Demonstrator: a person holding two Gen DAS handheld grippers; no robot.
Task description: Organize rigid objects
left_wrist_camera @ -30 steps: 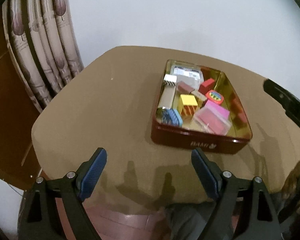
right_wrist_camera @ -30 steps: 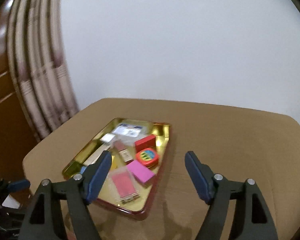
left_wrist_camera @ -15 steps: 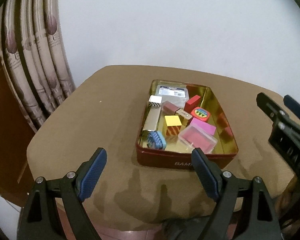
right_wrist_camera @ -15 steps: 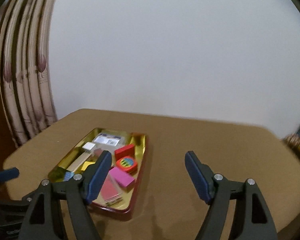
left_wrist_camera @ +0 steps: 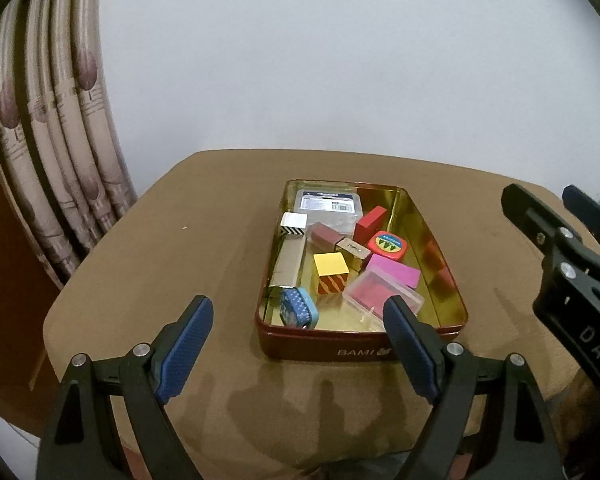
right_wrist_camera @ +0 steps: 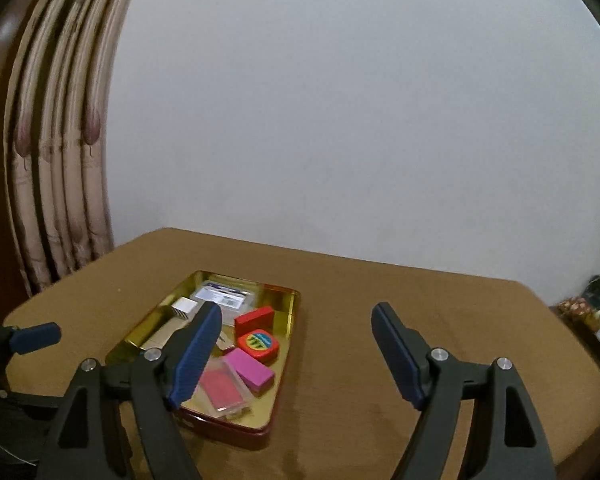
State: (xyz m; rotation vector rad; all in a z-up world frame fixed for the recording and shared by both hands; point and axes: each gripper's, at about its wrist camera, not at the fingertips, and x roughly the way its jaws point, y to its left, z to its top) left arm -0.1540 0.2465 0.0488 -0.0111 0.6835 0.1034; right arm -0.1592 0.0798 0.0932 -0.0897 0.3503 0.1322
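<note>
From the left wrist view, the left gripper (left_wrist_camera: 296,316) hangs tilted downward just before the near wall of the red tin (left_wrist_camera: 324,346), its two blue-padded jaws spread wide with nothing between them but bare brown table (left_wrist_camera: 148,248). The tin sits on that table with its gold inside showing. Inside the tin lie a yellow cube (left_wrist_camera: 331,271) near the middle, a blue patterned tin (left_wrist_camera: 298,307) in the near left corner, a clear case with a pink insert (left_wrist_camera: 380,294) in the near right part, a pink block (left_wrist_camera: 394,274) just behind that case, a round red piece (left_wrist_camera: 388,245), a red block (left_wrist_camera: 370,224) and a grey labelled case (left_wrist_camera: 327,203) at the far wall. To the right of the tin, the right gripper (left_wrist_camera: 560,216) shows from the side.

From the right wrist view, the right gripper (right_wrist_camera: 296,348) points nearly level over the table, right of the red tin (right_wrist_camera: 260,426). Its jaws are opening and empty; the left pad overlaps the tin only in the picture. A curtain (right_wrist_camera: 60,160) hangs far left of the tin.
</note>
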